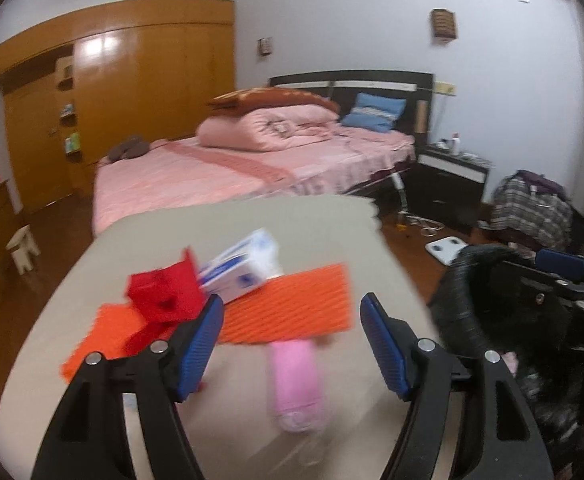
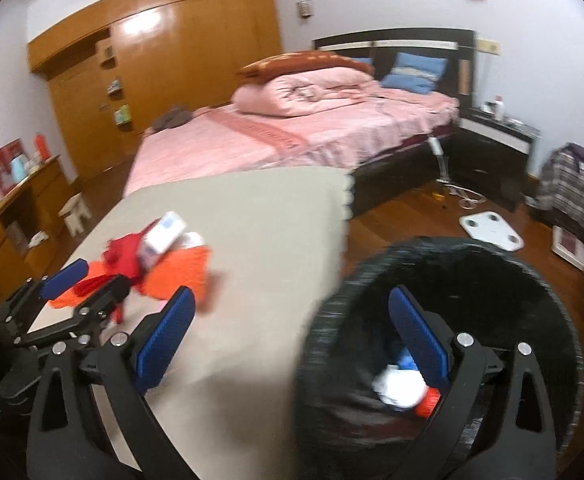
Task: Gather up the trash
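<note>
Trash pile sits on the grey tabletop point(image 1: 252, 220), toward its left side: red crumpled carton point(image 1: 164, 294) lying on an orange ribbed sheet point(image 1: 292, 306), white-and-blue box point(image 1: 244, 268) leaning tilted on the sheet behind and right of the red carton. Pink cylindrical packet point(image 1: 297, 384) lies on the tabletop just in front of the orange sheet, long axis toward the camera; blurred, label unreadable.

Left gripper point(image 1: 292, 344) jaws spread, nothing between the blue pads; the pink packet shows in the gap below but the pads are clear of it. Left pad sits in front of the red carton's edge; contact can't be told.

Black-lined trash bin point(image 2: 443, 264) stands on the wooden floor point(image 2: 411, 216) just beside the tabletop's right edge. Inside: white crumpled item, something blue, an orange-red piece; too blurred to identify.

Right gripper point(image 2: 292, 334) jaws wide apart, empty; right finger over the bin opening, left finger over the tabletop.

Background: bed point(image 1: 220, 172) with pink cover beyond the tabletop, folded pink quilt and blue pillow at the head, wooden wardrobe point(image 1: 132, 92) on the left wall, dark nightstand point(image 1: 451, 184) right of the bed, white scale point(image 2: 491, 226) on the floor near the bin.
</note>
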Demonstrator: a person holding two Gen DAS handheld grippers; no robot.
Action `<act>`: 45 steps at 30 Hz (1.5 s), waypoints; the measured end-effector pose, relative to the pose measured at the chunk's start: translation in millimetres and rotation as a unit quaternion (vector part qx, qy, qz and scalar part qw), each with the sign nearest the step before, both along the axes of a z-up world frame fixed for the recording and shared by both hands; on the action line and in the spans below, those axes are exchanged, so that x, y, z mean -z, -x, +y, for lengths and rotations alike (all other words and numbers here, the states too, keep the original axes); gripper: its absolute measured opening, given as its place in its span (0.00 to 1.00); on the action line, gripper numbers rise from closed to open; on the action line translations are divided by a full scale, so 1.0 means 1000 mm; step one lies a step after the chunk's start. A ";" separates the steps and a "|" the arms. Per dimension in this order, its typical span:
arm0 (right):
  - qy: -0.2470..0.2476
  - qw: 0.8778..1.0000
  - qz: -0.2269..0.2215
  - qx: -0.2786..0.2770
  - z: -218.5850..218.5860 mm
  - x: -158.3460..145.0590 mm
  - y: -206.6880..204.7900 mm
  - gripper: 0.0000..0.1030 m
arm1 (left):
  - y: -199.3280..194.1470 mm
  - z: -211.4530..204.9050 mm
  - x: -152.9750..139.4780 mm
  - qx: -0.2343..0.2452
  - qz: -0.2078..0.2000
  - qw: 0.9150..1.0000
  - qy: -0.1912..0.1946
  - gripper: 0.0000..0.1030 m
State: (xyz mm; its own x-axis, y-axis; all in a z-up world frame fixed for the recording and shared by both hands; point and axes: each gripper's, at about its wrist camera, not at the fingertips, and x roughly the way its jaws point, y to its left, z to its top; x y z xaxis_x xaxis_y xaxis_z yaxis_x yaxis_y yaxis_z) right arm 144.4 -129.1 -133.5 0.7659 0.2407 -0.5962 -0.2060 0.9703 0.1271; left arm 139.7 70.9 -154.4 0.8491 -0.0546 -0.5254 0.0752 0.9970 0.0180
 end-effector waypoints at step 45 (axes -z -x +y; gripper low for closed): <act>-0.003 0.988 0.082 -0.128 0.114 0.062 -0.090 0.24 | -0.054 0.108 0.059 -0.115 0.067 0.991 0.015 0.26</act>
State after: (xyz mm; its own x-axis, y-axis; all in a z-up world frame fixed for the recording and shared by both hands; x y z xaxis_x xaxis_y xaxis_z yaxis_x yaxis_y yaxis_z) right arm 234.3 -15.5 -196.0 0.5722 0.4171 -0.7061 -0.4203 0.8885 0.1843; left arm 193.8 178.7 -213.9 0.7633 0.1151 -0.6357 -0.1542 0.9880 -0.0061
